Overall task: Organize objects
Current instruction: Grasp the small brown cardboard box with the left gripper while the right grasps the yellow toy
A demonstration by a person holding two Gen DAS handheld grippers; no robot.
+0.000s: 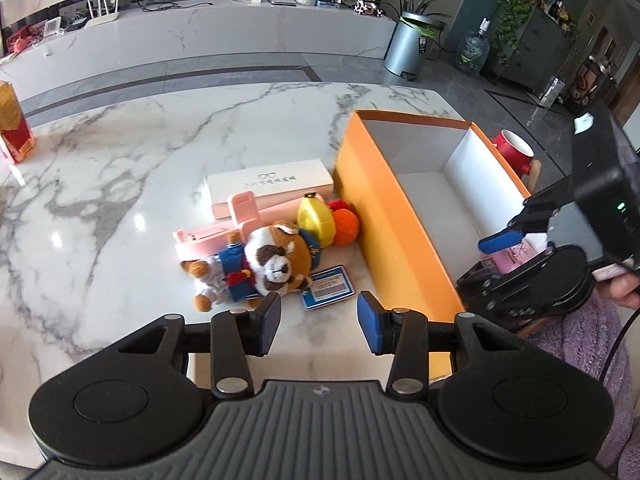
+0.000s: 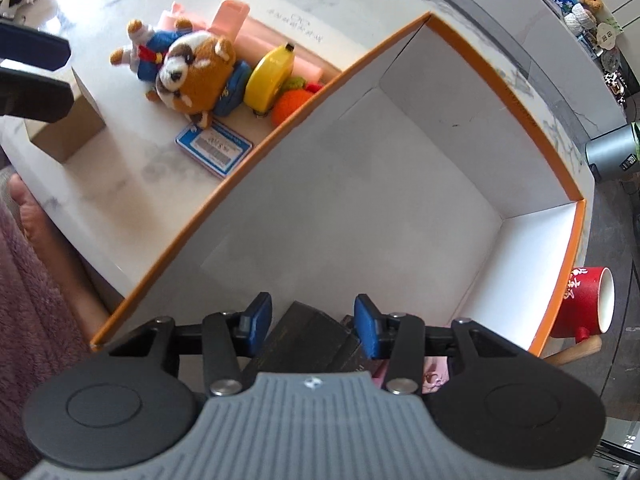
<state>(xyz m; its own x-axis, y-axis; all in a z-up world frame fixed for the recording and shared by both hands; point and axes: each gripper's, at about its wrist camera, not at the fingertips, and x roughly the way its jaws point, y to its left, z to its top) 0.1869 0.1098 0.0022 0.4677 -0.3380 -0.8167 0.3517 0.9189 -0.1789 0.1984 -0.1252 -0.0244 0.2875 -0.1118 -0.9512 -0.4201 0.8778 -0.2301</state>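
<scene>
1. Left tool (image 1: 318, 322) hovers low over the marble worktop (image 1: 120, 152), blue pads wide apart, nothing between them.
2. Right tool (image 2: 314, 326) sits above the near end of the orange box (image 2: 576, 240), pads spread either side of a dark flat item (image 2: 308, 334); pads not touching it, cannot tell what it is.
3. A pink item (image 2: 434, 376) lies in the box just right of the dark one, mostly hidden by the tool.
4. Rest of the box's white floor is bare; box is open-topped, standing on the right part of the worktop.
5. Pile left of the box, on the worktop: plush dog (image 1: 272, 258) in blue outfit lying on its side, its head nearest the left tool.
6. Blue-white card (image 1: 327, 287) flat just right of the dog's head, near the box wall.
7. Yellow banana-shaped case (image 1: 316, 220) and orange crochet ball (image 1: 345, 227) wedged between the dog and the box; ball touches the box wall.
8. Pink stand (image 1: 224, 232) lies behind the dog, against the white glasses box (image 1: 268, 186).
9. Red mug (image 2: 586, 304) stands outside the box's right side.
10. Red carton (image 1: 14, 122) sits at the far left worktop edge, well apart from the pile.
</scene>
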